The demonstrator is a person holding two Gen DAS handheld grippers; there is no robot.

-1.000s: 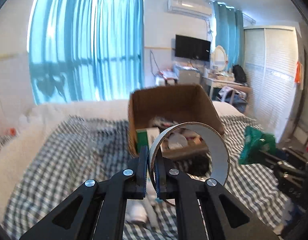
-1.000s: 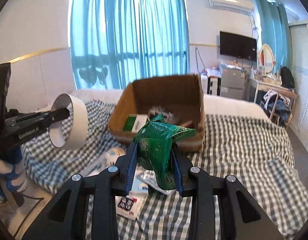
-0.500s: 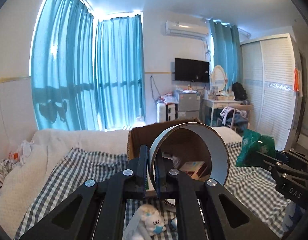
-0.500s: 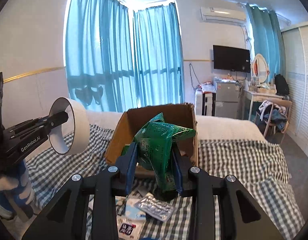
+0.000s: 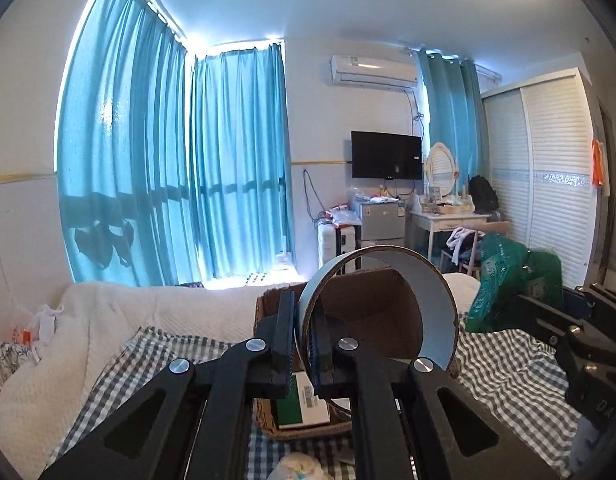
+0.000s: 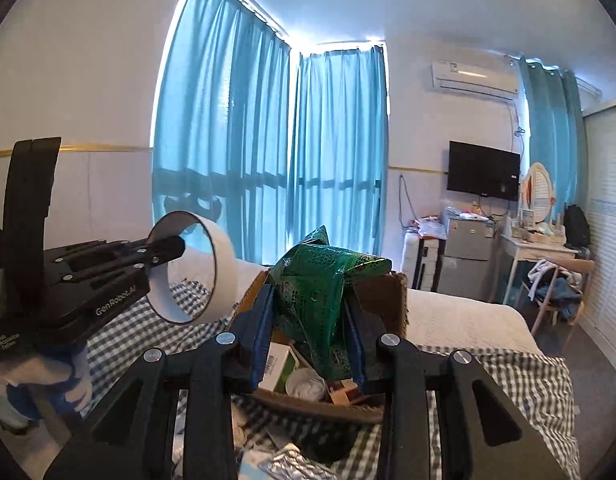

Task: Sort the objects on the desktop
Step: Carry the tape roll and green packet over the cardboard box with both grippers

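Left gripper (image 5: pixel 301 344) pinching the wall of a white tape ring (image 5: pixel 432 304), right gripper (image 6: pixel 308 336) clamped on a crumpled green bag (image 6: pixel 320 280) (both held above the box), open cardboard box (image 6: pixel 388 300) on checked bedding (image 6: pixel 520 380), blue curtains (image 6: pixel 267 140) behind

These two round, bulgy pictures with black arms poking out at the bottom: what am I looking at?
No robot here: a person holds a two-fingered tool in each hand, and each carries a wide-angle camera looking along its fingers. In the left camera's picture, the left tool pinches the wall of a white tape ring. In the right camera's picture, the right tool clamps a crumpled green bag; the other tool shows at its left edge, held by a gloved hand. Ahead, on a checked bedspread, sits an open cardboard box already holding items, including a green-and-white carton. A few small packets lie loose in front of it.
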